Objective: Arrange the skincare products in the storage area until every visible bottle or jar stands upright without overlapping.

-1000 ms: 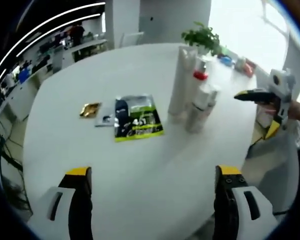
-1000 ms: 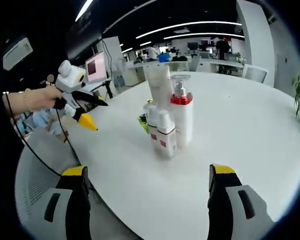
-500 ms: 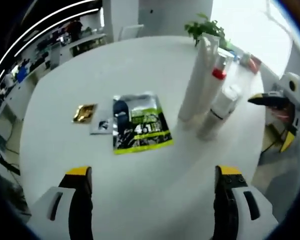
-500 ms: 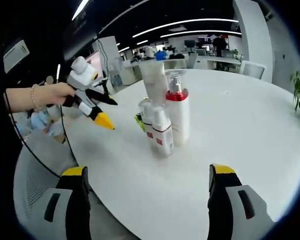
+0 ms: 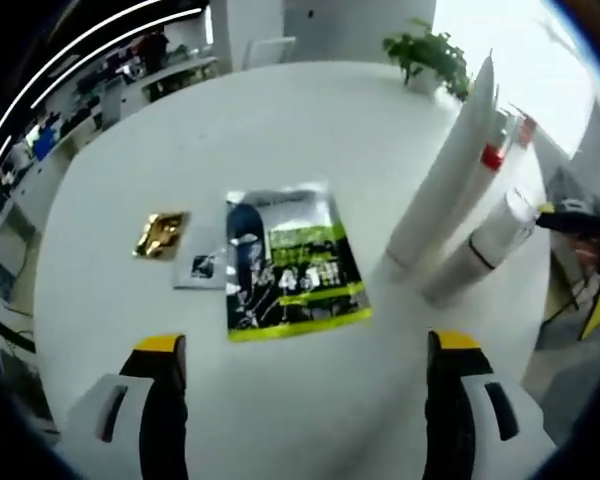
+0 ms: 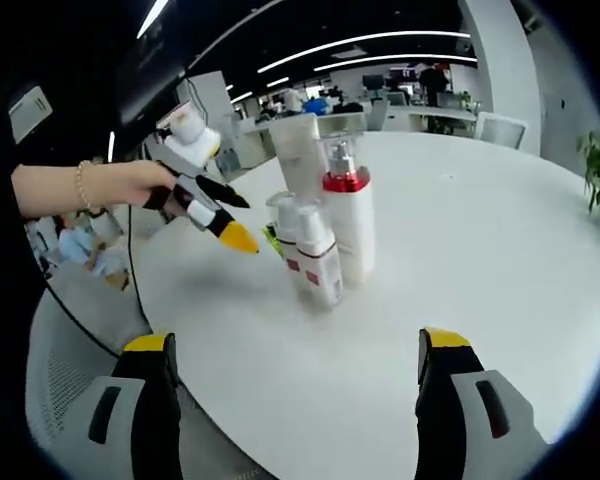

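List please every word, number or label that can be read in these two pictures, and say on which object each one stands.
"4" and "1": large white digits on the green and black sachet; the smaller print on it is too blurred to read.
Small grey sachet: a dark mark, unreadable.
Gold sachet: no legible text.
Small white bottles: red label bands, print too small to read.
Red-collared pump bottle and tall white tube: no readable text.

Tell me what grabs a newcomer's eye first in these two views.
The cluster of upright white bottles mid-table in the right gripper view stands out, the tallest one's red collar above all. In the left gripper view, the eye goes to a green-and-black sachet lying flat on the white round table, with a small gold packet beside it. The left gripper, held in a hand, points toward the bottles.
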The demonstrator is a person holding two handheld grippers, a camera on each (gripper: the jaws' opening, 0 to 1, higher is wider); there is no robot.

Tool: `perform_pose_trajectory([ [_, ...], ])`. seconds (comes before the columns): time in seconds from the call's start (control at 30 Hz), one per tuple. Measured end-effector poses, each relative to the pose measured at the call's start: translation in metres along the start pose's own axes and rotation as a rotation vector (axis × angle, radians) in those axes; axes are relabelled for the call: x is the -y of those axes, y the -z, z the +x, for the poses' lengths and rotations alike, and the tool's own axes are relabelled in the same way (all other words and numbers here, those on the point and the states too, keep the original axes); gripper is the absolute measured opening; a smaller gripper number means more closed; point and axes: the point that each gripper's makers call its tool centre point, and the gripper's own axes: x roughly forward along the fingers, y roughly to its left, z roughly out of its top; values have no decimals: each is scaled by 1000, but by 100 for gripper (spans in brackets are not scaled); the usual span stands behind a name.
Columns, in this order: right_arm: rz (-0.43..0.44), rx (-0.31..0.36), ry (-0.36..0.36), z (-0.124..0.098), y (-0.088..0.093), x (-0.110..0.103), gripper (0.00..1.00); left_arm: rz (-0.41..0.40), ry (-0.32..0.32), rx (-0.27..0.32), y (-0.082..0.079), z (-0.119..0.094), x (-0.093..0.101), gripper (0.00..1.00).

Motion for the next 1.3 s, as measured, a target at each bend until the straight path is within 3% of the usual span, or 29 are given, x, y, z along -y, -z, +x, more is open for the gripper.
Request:
perform_pose_trajectory([
  [0.77, 41, -15, 26, 1, 7, 9, 99, -38, -31, -62, -14, 43, 1, 88],
  [1.3, 61, -23, 35, 3, 13, 13, 99, 4, -43, -111, -24, 59, -6, 85],
])
